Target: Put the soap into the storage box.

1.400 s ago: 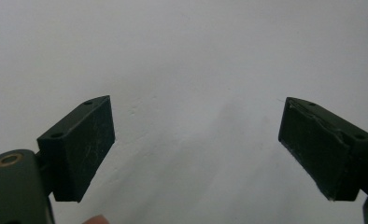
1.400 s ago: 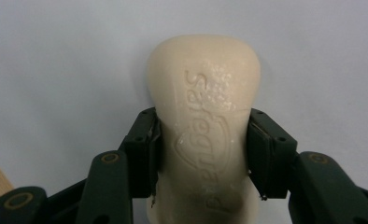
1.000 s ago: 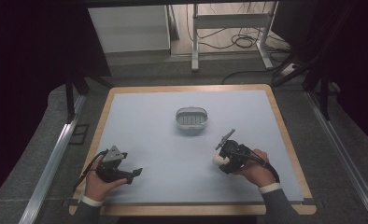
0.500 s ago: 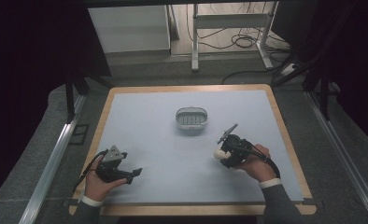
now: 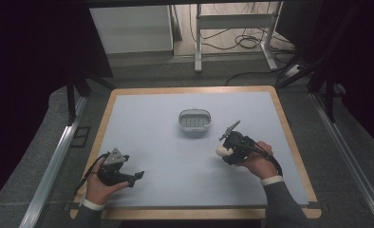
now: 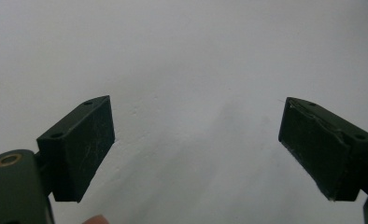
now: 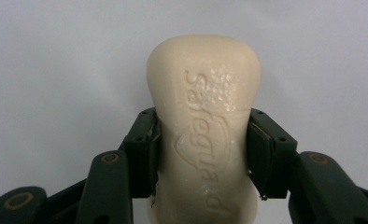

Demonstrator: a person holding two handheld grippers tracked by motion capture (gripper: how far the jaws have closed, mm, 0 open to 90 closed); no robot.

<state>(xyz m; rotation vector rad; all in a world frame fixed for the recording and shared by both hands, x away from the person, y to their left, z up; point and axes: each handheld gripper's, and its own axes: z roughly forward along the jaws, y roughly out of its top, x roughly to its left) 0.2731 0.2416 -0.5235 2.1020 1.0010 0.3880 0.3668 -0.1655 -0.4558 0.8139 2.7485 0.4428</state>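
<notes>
A cream bar of soap (image 7: 203,126) with raised lettering is clamped at its waist between the jaws of my right gripper (image 7: 201,151). In the high view that right gripper (image 5: 225,151) sits right of centre, with the soap (image 5: 221,149) at its left end, a short way in front of and to the right of a small grey soap dish (image 5: 194,122). My left gripper (image 5: 136,177) rests near the front left of the mat, jaws pointing right. In the left gripper view, the left gripper (image 6: 196,149) stands wide open with bare mat between its pads.
The pale blue mat (image 5: 152,123) covers a wood-edged table (image 5: 289,137). Metal rails (image 5: 57,156) run along both sides. A white desk frame (image 5: 232,23) and cables lie on the floor beyond the far edge.
My right gripper with the soap has shifted slightly up and away from the front edge. The left gripper has stayed where it was.
</notes>
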